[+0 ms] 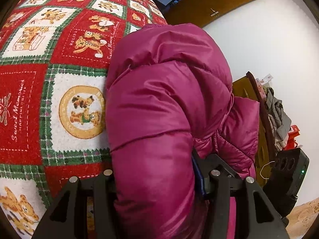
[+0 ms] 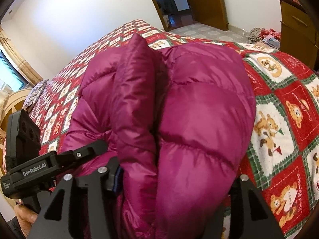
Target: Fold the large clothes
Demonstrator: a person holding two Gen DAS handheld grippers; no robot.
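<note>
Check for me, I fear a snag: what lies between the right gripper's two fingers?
Only the magenta puffer jacket, bunched between the right gripper fingers, per the right wrist view.

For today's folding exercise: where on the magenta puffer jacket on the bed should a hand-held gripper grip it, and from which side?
Probably grip one quilted roll of the magenta puffer jacket at its near edge, coming in level from the bedside. The bulky panels bulge into rounded ridges along the stitch lines, which open fingers can straddle, as the right hand-held gripper does now.
</note>
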